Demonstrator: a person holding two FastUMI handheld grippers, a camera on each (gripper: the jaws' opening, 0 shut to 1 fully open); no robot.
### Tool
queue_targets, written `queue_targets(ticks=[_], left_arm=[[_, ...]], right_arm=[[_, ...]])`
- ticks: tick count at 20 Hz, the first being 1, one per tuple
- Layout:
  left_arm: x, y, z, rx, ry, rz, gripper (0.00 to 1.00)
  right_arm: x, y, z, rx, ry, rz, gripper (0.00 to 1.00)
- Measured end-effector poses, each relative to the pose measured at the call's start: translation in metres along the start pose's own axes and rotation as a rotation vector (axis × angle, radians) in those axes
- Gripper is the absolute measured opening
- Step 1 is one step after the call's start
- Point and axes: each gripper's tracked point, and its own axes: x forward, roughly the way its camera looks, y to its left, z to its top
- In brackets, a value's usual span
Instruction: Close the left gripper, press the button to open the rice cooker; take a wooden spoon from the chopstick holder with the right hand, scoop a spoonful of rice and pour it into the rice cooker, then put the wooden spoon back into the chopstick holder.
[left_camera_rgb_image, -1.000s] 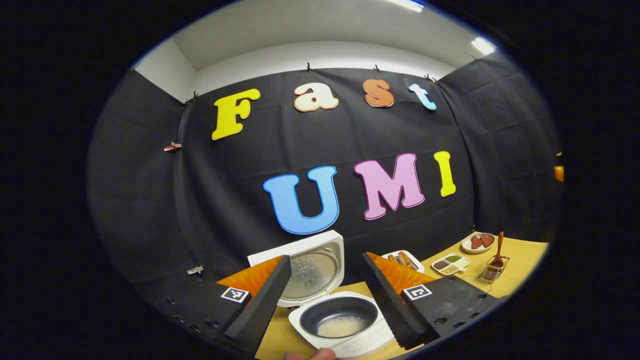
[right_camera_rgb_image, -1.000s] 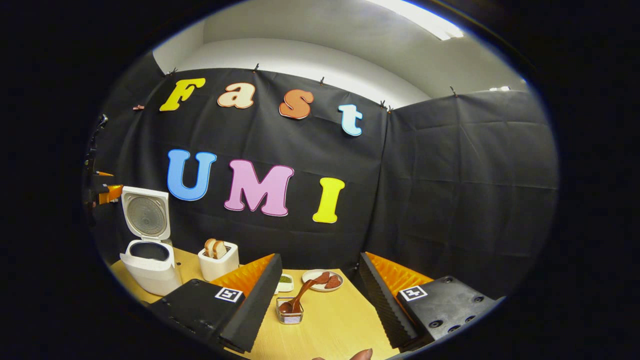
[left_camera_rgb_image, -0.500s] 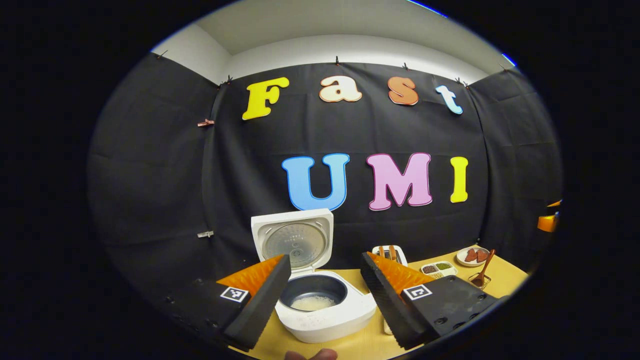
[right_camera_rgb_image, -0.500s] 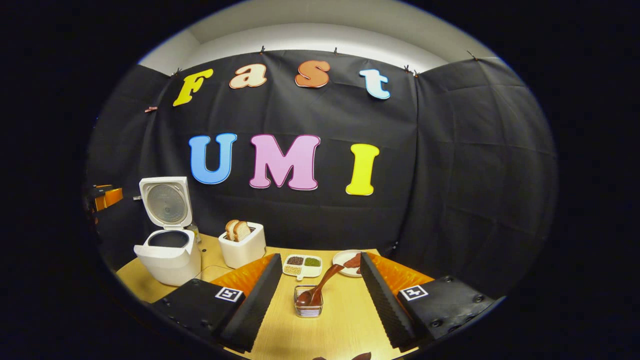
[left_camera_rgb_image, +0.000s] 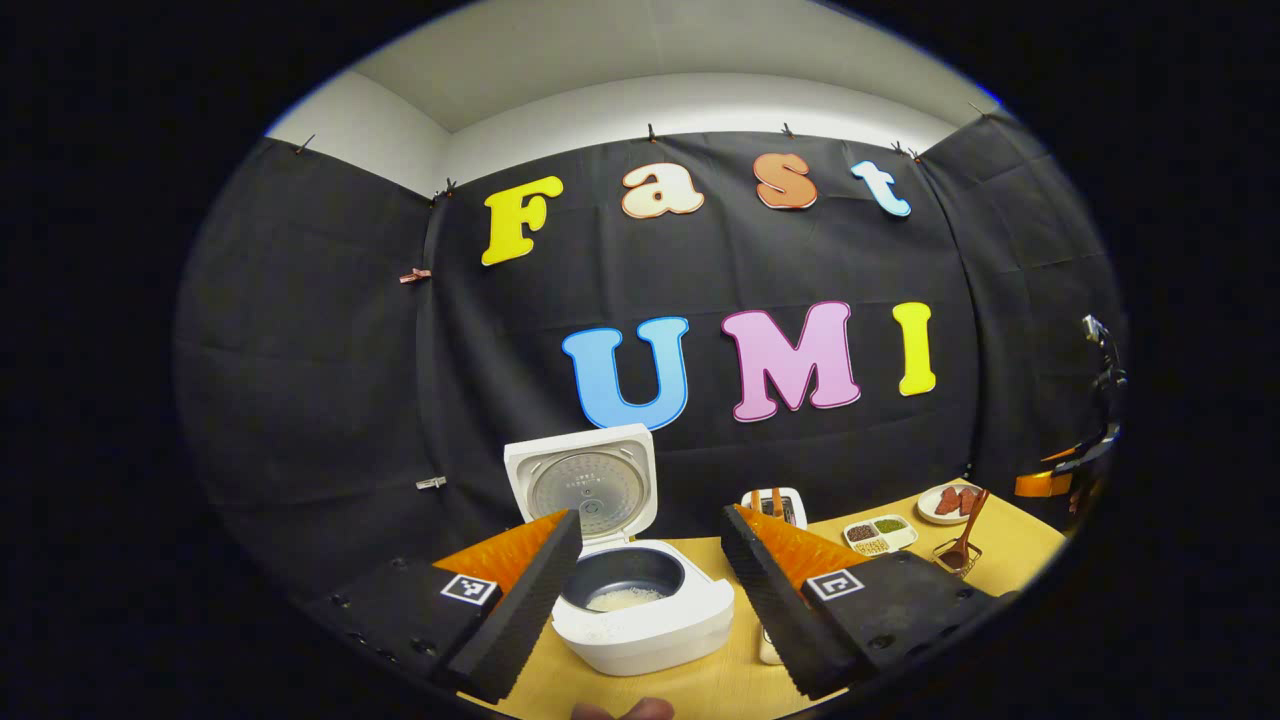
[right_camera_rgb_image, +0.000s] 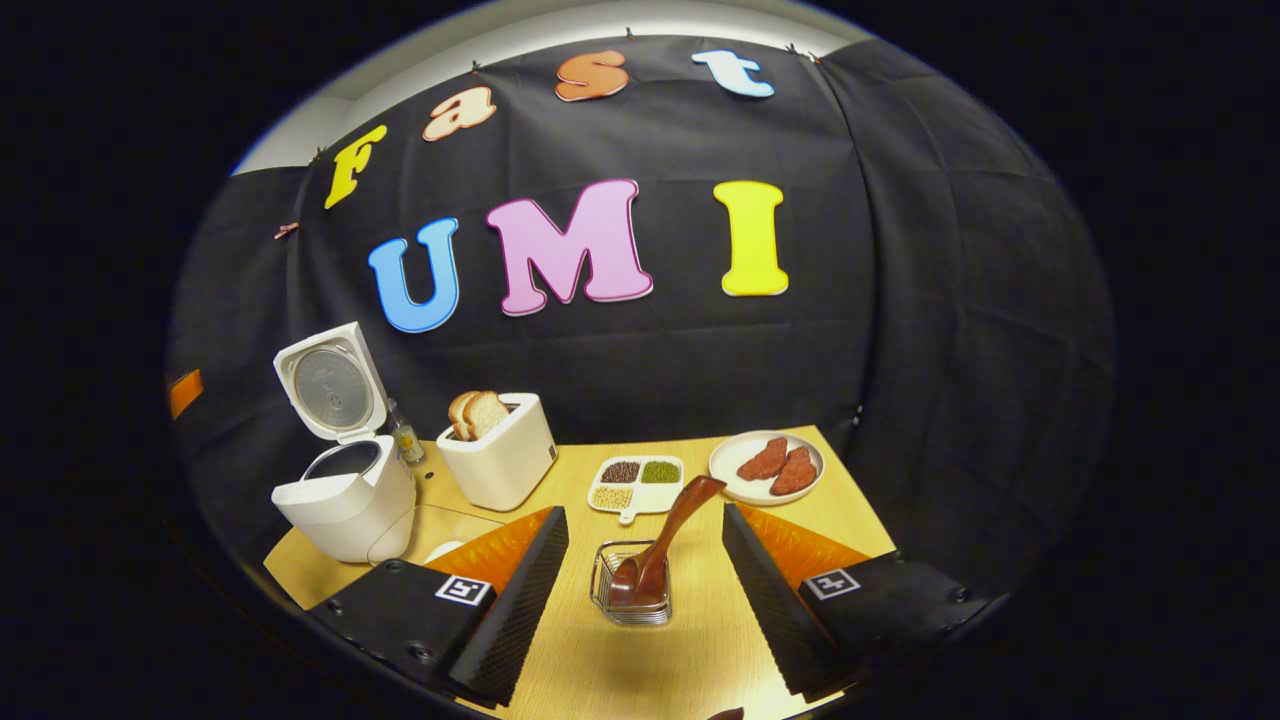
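Right gripper (right_camera_rgb_image: 645, 590) hangs spread above the chopstick holder (right_camera_rgb_image: 632, 598), framing the wooden spoon (right_camera_rgb_image: 665, 540) for a grasp. Left gripper (left_camera_rgb_image: 650, 590) waits spread before the open rice cooker (left_camera_rgb_image: 640, 600)

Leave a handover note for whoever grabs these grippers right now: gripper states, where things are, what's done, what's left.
Left gripper: open, holding nothing, facing the rice cooker.
Right gripper: open, holding nothing, aimed at the chopstick holder.
Rice cooker lid is up, with some rice in the pot.
Wooden spoon leans in the holder.
Done: cooker opened.
Left: hard to tell whether the scoop has been done; check before going on.
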Motion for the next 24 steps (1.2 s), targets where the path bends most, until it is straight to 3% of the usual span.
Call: queue_targets(ticks=[5,8,9,11,12,13,15,16,17,19,24], left_arm=[[-0.006,-0.011,-0.009,0.031,0.044,0.052,0.96],[-0.01,-0.017,-0.012,0.028,0.07,0.099,0.96],[-0.012,-0.019,-0.01,0.024,0.071,0.113,0.96],[-0.014,-0.026,-0.01,0.026,0.081,0.136,0.96],[-0.015,-0.029,-0.01,0.029,0.086,0.144,0.96],[-0.016,-0.033,-0.009,0.032,0.092,0.149,0.96],[-0.02,-0.036,-0.008,0.041,0.103,0.157,0.96],[-0.023,-0.036,-0.009,0.05,0.107,0.162,0.96],[-0.024,-0.035,-0.008,0.059,0.108,0.171,0.96],[-0.027,-0.033,-0.007,0.066,0.11,0.185,0.96],[-0.034,-0.02,-0.011,0.028,0.117,0.223,0.96]], right_arm=[[0.056,-0.015,-0.042,0.12,0.108,0.076,0.96],[0.087,-0.02,-0.063,0.138,0.145,0.097,0.91],[0.094,-0.018,-0.068,0.145,0.159,0.114,0.82],[0.109,-0.016,-0.08,0.16,0.186,0.135,0.82],[0.118,-0.015,-0.083,0.169,0.195,0.14,0.77],[0.124,-0.014,-0.088,0.176,0.203,0.14,0.62],[0.133,-0.013,-0.089,0.174,0.201,0.14,0.51],[0.133,-0.012,-0.087,0.168,0.195,0.144,0.29],[0.134,-0.011,-0.088,0.16,0.182,0.153,0.37],[0.132,-0.005,-0.086,0.153,0.178,0.176,0.19],[0.122,0.003,-0.072,0.102,0.127,0.207,0.11]])
